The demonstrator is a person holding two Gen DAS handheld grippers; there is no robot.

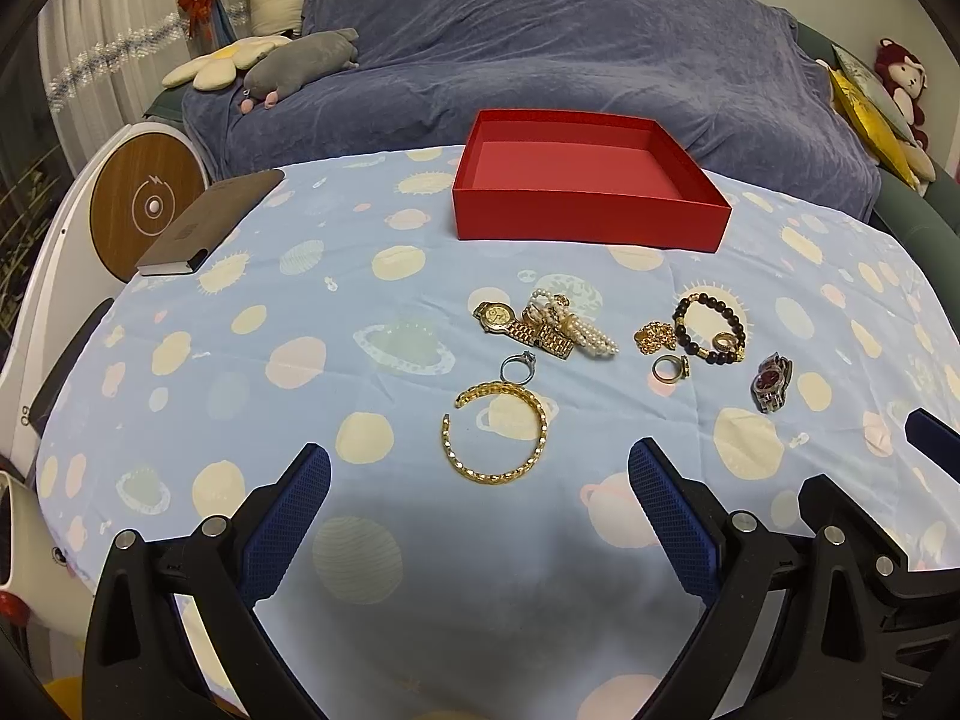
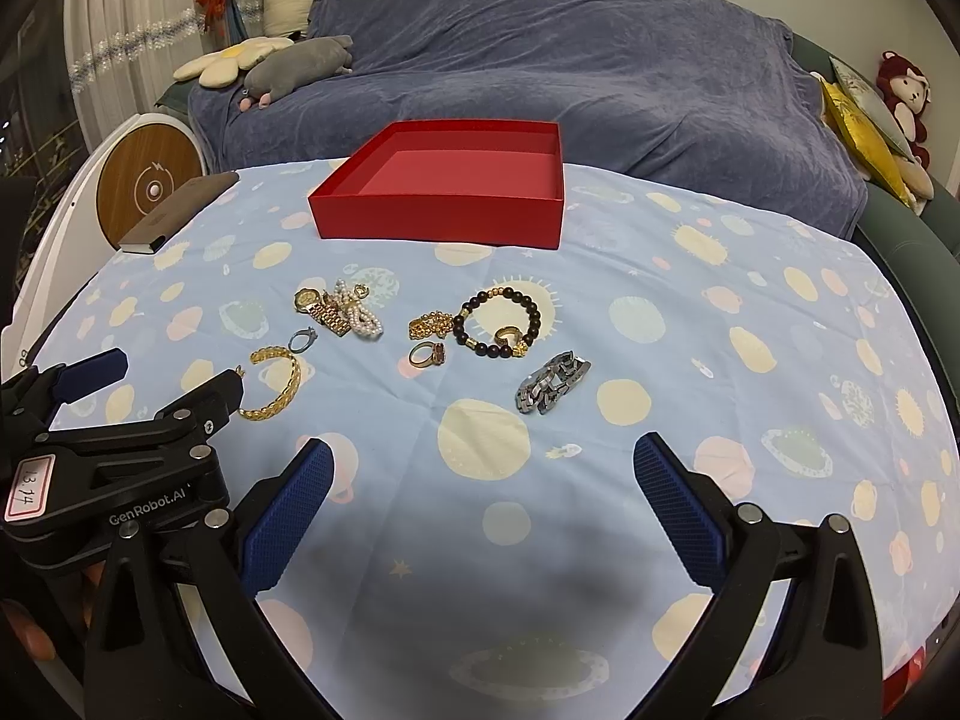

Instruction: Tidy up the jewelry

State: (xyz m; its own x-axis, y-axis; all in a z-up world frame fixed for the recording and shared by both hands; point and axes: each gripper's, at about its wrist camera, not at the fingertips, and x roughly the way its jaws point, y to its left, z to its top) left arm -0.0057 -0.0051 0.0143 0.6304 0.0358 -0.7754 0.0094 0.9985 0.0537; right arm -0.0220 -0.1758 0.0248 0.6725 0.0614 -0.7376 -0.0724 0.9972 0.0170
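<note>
The left claw (image 1: pixel 480 468) hangs released over the planet-print surface (image 2: pixel 690 372), just short of a gold bangle (image 1: pixel 497 431). Farther back lie a gold watch (image 1: pixel 510 324), a dark bead bracelet (image 2: pixel 498 321) and a steel watch (image 2: pixel 552 389), before an open red box (image 2: pixel 444 210). The right claw (image 2: pixel 483 471) gapes, holding nothing.

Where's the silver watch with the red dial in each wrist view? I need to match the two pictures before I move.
Left wrist: the silver watch lies at right of centre, red dial showing, right of the dark bead bracelet.
Right wrist: it lies near centre, only the metal band visible, below and right of that bracelet.
Shared landmark: the red box, open and empty, behind the jewelry.
</note>
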